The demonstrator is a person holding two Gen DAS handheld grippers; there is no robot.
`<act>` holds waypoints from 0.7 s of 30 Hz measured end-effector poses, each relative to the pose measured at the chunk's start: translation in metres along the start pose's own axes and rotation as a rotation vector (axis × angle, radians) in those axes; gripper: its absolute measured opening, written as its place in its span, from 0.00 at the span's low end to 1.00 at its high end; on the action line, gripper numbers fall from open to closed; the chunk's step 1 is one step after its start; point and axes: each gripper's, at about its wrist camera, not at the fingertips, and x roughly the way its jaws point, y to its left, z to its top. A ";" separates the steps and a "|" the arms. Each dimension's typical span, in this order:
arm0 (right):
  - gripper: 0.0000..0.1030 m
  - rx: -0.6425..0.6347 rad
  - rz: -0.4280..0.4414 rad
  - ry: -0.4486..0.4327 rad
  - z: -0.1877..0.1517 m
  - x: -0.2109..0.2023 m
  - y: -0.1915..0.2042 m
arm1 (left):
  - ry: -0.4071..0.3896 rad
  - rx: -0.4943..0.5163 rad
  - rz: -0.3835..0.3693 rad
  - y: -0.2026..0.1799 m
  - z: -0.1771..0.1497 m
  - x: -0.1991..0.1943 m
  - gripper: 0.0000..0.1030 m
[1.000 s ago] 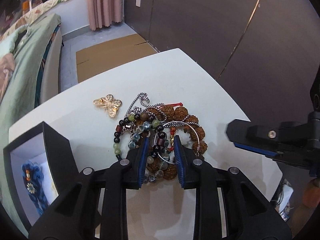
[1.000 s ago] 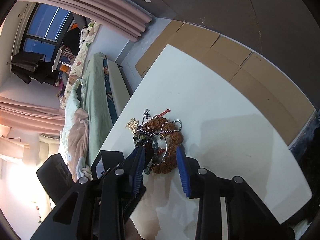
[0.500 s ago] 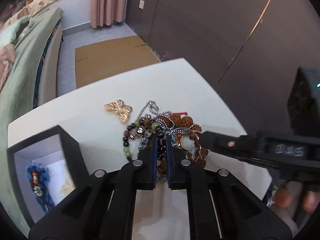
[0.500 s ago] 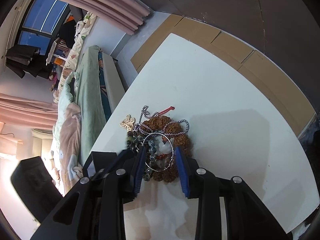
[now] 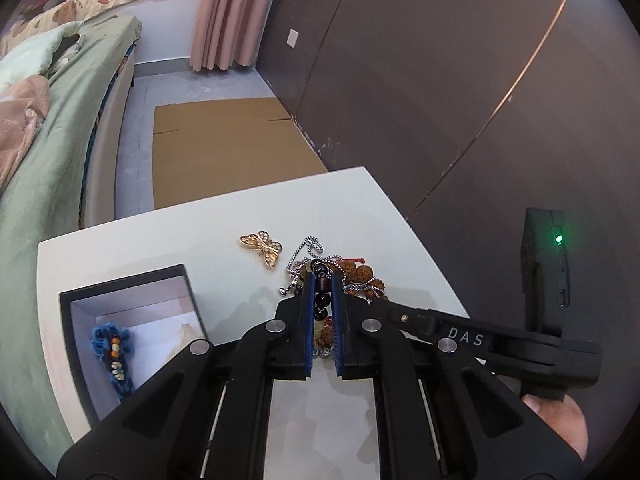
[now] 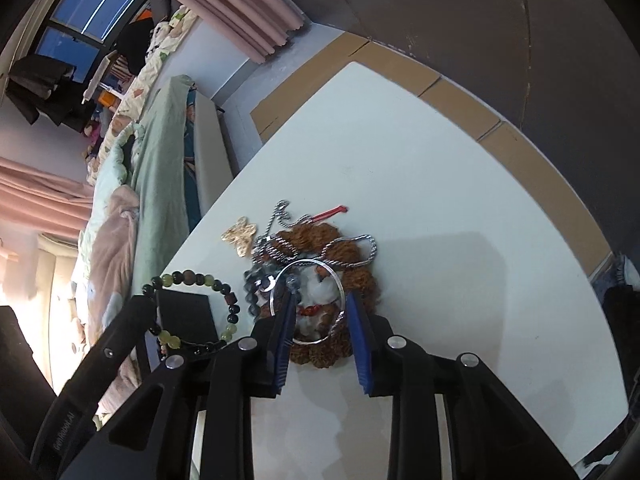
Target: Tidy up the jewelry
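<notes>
Above the white table [image 5: 208,232], the left gripper [image 5: 321,280] is clamped on the beaded bracelet [image 6: 192,280], probably for the black box [image 5: 120,284]; the right gripper [image 6: 320,304] is closing around the silver bangle [image 6: 308,300] on the pile

1. This was a bedroom in a home: a bed [image 5: 48,168] with a green cover stood just beside the white table [image 5: 224,240].
2. Pink curtains [image 5: 228,12] hung beyond the bed.
3. Clothes [image 6: 44,88] hung by a window [image 6: 84,20] past the bed.
4. Flattened cardboard [image 5: 224,148] lay on the floor beside the bed.
</notes>
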 end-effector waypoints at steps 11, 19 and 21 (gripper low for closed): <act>0.26 0.003 0.003 0.033 -0.006 0.018 0.006 | -0.038 -0.040 -0.003 0.018 -0.001 -0.026 0.08; 0.60 0.020 0.066 -0.005 -0.010 0.004 0.011 | -0.056 -0.051 -0.007 0.026 0.000 -0.036 0.08; 0.64 0.001 0.042 -0.034 -0.010 -0.001 0.014 | -0.061 -0.058 -0.007 0.028 0.001 -0.037 0.08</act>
